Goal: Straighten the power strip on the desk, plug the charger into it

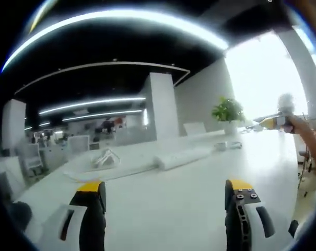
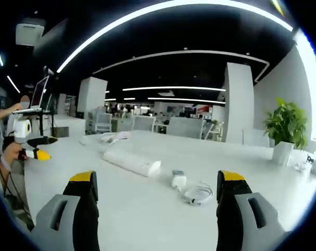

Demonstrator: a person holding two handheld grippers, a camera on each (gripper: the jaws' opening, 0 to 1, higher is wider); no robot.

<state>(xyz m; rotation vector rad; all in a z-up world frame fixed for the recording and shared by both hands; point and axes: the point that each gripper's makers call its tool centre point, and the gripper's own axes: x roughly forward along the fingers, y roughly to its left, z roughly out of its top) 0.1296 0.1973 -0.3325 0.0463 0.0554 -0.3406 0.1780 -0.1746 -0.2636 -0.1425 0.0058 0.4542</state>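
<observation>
my left gripper (image 1: pixel 165 201) hangs above the desk (image 1: pixel 163 209) with its jaws spread wide, gripping nothing. my right gripper (image 2: pixel 158 196) hovers over the same desk, jaws equally parted (yellow tips up). my hand (image 1: pixel 299 125) holds the right one off the desk's far side.

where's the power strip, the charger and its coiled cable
power strip (image 2: pixel 131 162), right gripper view, middle of its long white body
charger (image 2: pixel 178 180), right gripper view, top of the small white block
coiled cable (image 2: pixel 197 193), right gripper view, on the loop of the white coil
</observation>
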